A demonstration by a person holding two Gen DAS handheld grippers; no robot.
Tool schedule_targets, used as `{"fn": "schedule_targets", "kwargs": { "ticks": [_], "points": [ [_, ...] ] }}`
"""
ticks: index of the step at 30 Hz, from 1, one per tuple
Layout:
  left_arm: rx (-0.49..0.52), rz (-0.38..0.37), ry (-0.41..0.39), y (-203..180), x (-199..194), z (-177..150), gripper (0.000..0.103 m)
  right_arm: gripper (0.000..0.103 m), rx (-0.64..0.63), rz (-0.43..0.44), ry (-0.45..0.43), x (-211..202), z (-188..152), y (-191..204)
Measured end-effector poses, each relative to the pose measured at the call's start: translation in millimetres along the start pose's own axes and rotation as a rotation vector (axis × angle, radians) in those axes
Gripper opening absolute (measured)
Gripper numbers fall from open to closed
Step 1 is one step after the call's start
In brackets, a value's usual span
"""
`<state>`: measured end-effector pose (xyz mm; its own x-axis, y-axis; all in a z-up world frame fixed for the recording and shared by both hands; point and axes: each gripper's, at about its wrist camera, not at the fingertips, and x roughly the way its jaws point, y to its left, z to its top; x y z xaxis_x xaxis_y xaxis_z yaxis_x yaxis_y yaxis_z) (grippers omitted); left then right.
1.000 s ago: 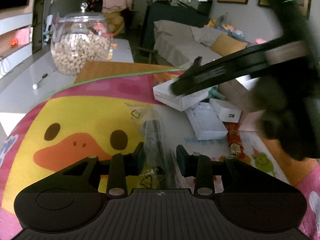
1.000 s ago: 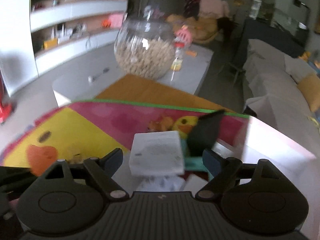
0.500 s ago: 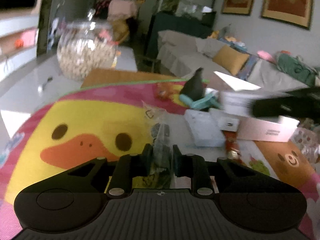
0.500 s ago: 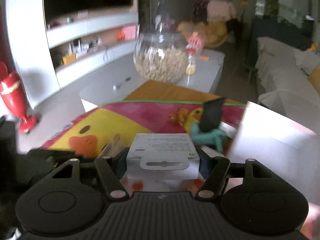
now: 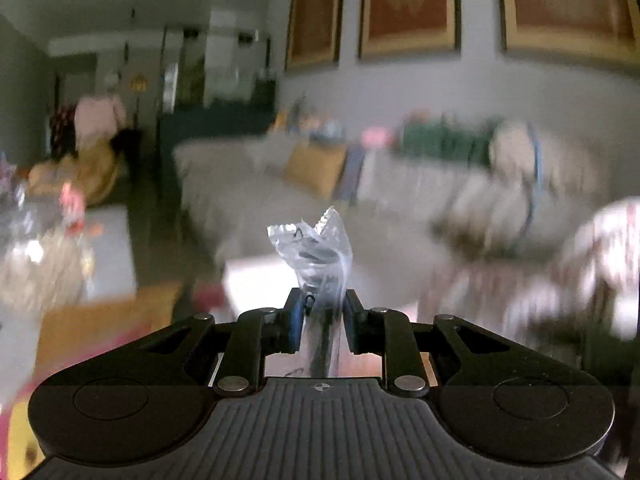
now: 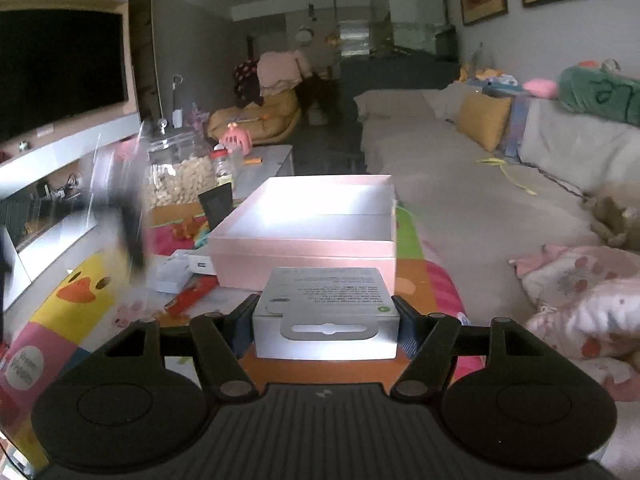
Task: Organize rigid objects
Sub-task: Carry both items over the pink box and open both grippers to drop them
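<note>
My left gripper [image 5: 319,326] is shut on a clear plastic bag [image 5: 318,256] with dark parts inside and holds it high in the air; that view is blurred. The bag and gripper show as a dark smear at the left of the right wrist view [image 6: 128,208]. My right gripper [image 6: 326,330] is shut on a small white box with a hang tab [image 6: 326,312], held just in front of an open pink box [image 6: 316,220] on the duck-print mat [image 6: 80,292].
Small white boxes [image 6: 176,270], a red packet [image 6: 188,298], a teal toy and a black frame [image 6: 216,204] lie left of the pink box. A glass jar of cereal [image 6: 180,172] stands behind. A sofa [image 6: 480,184] runs along the right.
My left gripper closed on the plastic bag and lifted it off the mat, swinging up and right. My right gripper closed on the white box and carried it to the pink box.
</note>
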<state>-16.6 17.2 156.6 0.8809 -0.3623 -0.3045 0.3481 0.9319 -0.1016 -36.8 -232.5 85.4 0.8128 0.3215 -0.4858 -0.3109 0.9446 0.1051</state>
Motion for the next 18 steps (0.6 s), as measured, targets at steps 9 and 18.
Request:
{"fn": "schedule_targets", "kwargs": {
  "ticks": [9,18],
  "points": [
    [-0.191,-0.001,0.312,42,150,22,0.024,0.068,0.025,-0.039,0.001,6,-16,-15],
    [-0.122,0.128,0.102,63,37,-68,0.024,0.068,0.041,-0.037,-0.037,7,-2,-19]
  ]
}}
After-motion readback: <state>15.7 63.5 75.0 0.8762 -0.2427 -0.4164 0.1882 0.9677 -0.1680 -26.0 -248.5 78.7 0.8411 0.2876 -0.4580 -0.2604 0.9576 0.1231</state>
